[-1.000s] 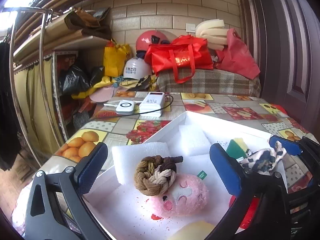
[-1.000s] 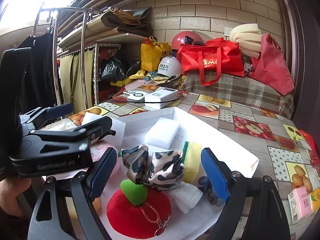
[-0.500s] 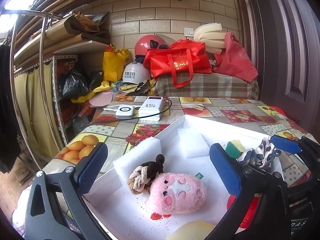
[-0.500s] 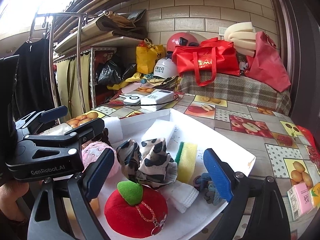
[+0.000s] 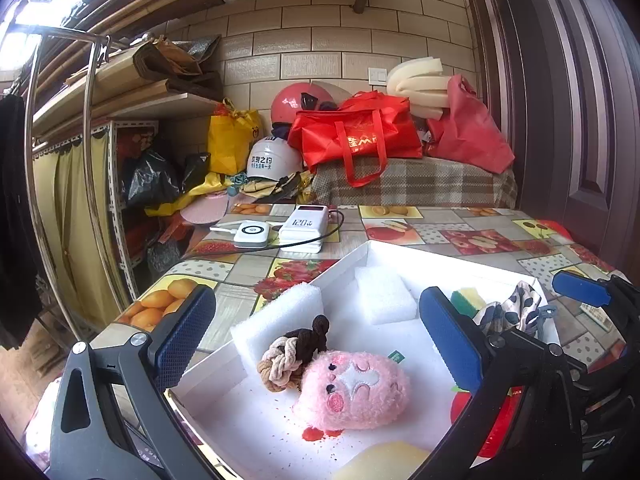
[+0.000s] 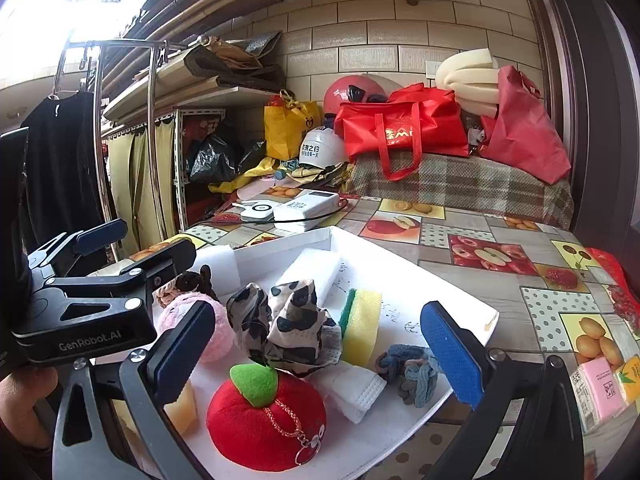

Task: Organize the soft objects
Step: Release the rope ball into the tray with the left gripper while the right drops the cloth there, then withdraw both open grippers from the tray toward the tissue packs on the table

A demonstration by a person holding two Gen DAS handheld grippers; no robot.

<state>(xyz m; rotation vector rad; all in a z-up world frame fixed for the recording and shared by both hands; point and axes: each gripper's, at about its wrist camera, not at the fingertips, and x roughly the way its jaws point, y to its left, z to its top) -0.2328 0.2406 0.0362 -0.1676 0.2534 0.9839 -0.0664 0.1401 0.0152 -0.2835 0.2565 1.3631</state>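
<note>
Pink plush [image 5: 354,394] lower centre, light, squashy: pinch mid-body. Left claw [image 5: 320,344], right claw [image 6: 316,354] both spread, empty.

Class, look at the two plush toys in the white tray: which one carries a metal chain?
The red apple plush, with a green leaf on top and a chain with a ring. The pink plush has only a stitched face.

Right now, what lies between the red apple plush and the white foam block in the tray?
The spotted cloth, bunched upright, lies between the red apple plush and the white foam block, in the right wrist view.

the braided rope knot [image 5: 294,356] has slid off the pink plush [image 5: 354,394].
</note>
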